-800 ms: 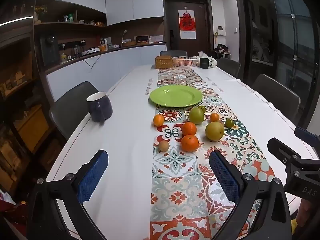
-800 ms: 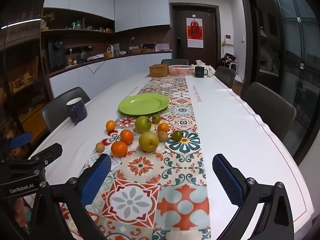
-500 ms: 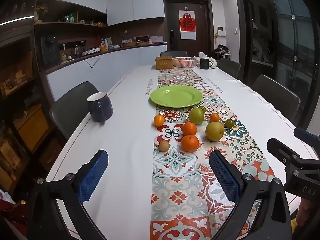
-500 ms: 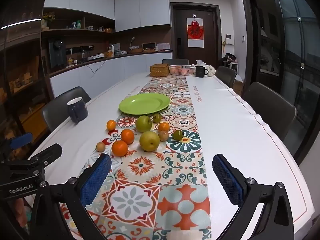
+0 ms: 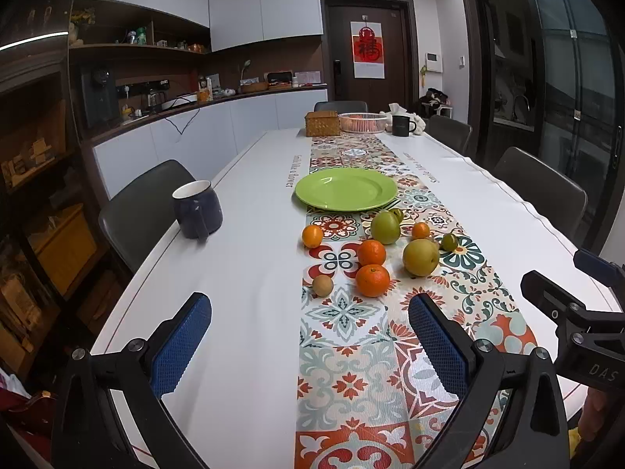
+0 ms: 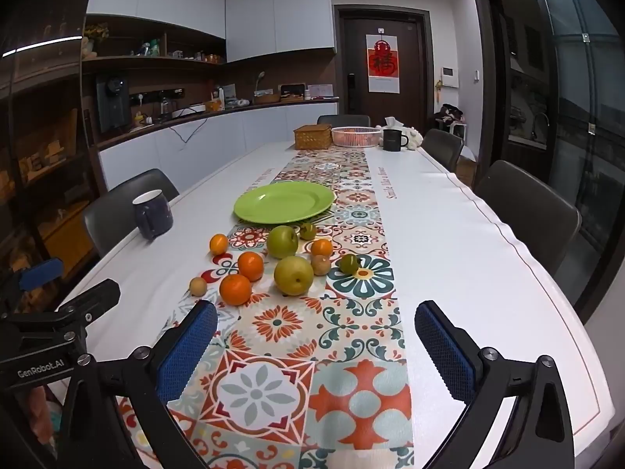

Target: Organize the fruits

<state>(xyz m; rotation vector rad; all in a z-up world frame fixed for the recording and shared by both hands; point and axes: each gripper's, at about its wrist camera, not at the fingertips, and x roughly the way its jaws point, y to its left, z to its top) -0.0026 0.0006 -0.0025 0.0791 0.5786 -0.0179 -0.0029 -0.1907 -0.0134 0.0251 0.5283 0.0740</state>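
Green plate [image 5: 345, 188] sits bare on the patterned runner [image 5: 351, 336], mid-counter [image 5: 250, 273]. We see all the fruit loose on the runner just in front of it, none on the plate.

Fruit layout, left wrist view:
- green apple [image 5: 384, 227] nearest the plate, small green fruit [image 5: 396, 214] just behind it
- yellow pear [image 5: 420, 256] right of centre, another small green fruit [image 5: 449, 241] beside it
- front orange [image 5: 372, 280] closest to us, second orange [image 5: 371, 252] just behind it
- small orange [image 5: 312, 235] off to the left, tiny orange [image 5: 420, 230] on the right
- small brown fruit [image 5: 322, 285] at the runner's left edge; a second brown fruit [image 6: 320, 264] shows in the right wrist view beside the pear

Left hand-held gripper [image 5: 309, 346]: fingers spread wide, nothing between the blue pads [image 5: 180, 346], short of the fruit. Right hand-held gripper [image 6: 315, 346]: also spread wide and holding nothing, short of the fruit. We see each one's body at the edge of the other's view.

Other items: dark blue mug [image 5: 197, 214] on the bare counter left of the runner, apart from the fruit. At the far end, a wicker box [image 5: 322, 124], a pink basket [image 5: 362, 122] and a black mug [image 5: 402, 125]. Chairs [image 5: 144, 199] along both sides.
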